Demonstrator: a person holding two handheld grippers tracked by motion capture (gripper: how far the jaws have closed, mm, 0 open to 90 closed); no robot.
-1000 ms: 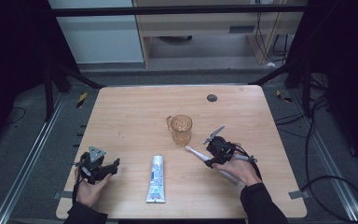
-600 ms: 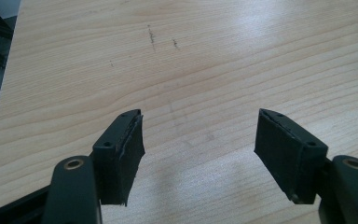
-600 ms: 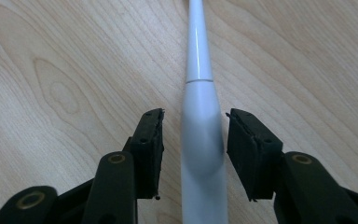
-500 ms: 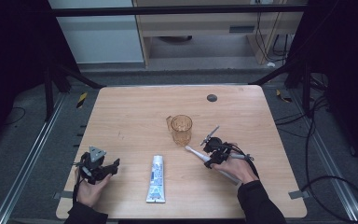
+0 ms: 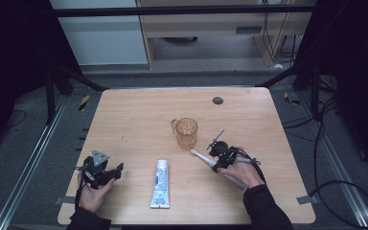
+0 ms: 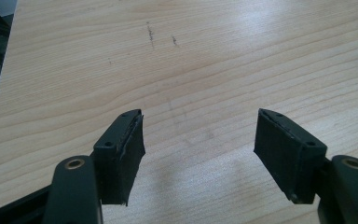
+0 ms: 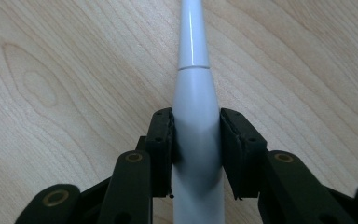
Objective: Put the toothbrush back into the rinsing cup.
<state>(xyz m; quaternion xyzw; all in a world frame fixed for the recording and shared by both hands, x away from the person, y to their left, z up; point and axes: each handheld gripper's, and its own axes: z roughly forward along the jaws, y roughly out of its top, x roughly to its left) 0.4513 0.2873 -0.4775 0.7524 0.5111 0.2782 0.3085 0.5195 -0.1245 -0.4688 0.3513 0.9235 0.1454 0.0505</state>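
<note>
**Right Jaws Closed on Toothbrush Handle; Left Unit Idle**

Since the earlier frames, the right hand-held gripper [image 5: 216, 154] is noted to have shifted slightly toward the near edge, and its jaws have just been closing around the electric toothbrush [image 7: 196, 116]. In the right gripper view, both black pads are seen pressed against the white handle at its widest part, with the slimmer neck running away from the jaws over the wood grain. The grip is therefore recorded as narrow and clamped on the toothbrush. From the high view, the toothbrush [image 5: 202, 156] is observed lying low over the surface [image 5: 139, 115], right of centre, its head end pointing toward the amber cup [image 5: 186, 132], which stands upright just beyond and apart from it.

No movement of the left hand-held gripper [image 5: 106, 172] is recorded. It is held near the front left corner, and in the left gripper view its jaws are seen spread wide with bare wood between them.

A toothpaste tube [image 5: 161, 183] is noted lying flat between the two hands, near the front edge, untouched. A small dark disc [image 5: 217, 100] is seen at the far side.
</note>
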